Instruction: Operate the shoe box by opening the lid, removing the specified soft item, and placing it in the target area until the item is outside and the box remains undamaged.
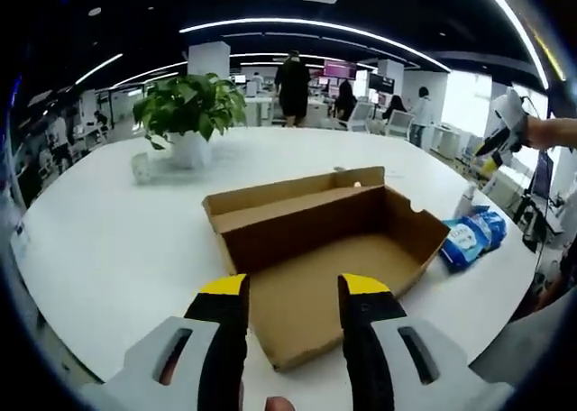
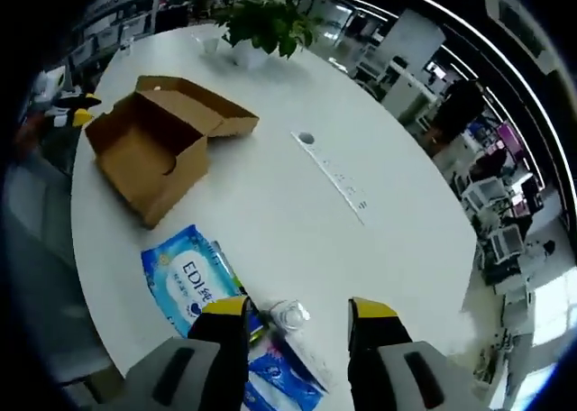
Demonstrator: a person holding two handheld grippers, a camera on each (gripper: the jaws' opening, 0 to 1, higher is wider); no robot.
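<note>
Both grippers, left (image 1: 293, 289) and right (image 2: 297, 314), fingers apart and empty; box (image 1: 325, 249) open on desk (image 1: 117, 240), blue wipes pack (image 2: 185, 280) beside it, likely soft, light, slippery; pinch mid-body.

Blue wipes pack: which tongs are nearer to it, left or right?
Right. The right tongs hover open just over the blue wipes pack, which lies at their tips. The left tongs sit open at the cardboard box, with the pack beyond the box's far side.
</note>
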